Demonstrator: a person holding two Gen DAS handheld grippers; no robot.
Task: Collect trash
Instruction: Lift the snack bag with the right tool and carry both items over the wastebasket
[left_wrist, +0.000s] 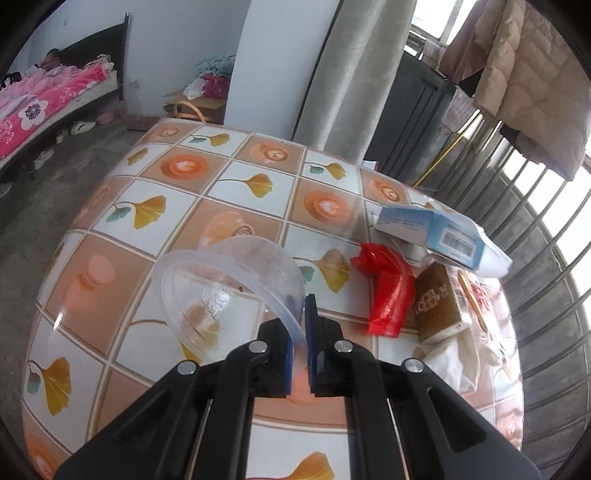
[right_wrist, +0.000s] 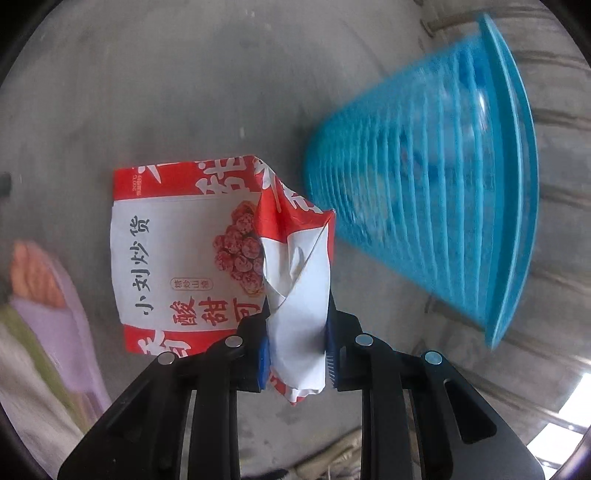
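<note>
A: Right gripper (right_wrist: 297, 341) is clamped on the snack bag (right_wrist: 207, 254), frame centre, above floor; blue basket (right_wrist: 436, 206) upper right.
B: Handling?
A: Light, crinkly, probably slippery film. The bunched fold looks like the best hold.
B: Left?
A: Left gripper (left_wrist: 300, 328) pinches the clear bowl (left_wrist: 229, 291) by its rim, lower centre, over the table (left_wrist: 236, 192). Thin and flexible; the rim is the right hold.

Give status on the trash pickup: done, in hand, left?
Done: nothing visibly binned yet. In hand: the left gripper pinches a clear bowl; the right gripper holds a snack bag near the blue bin. Left on the table: red wrapper, blue box, brown pack.
</note>
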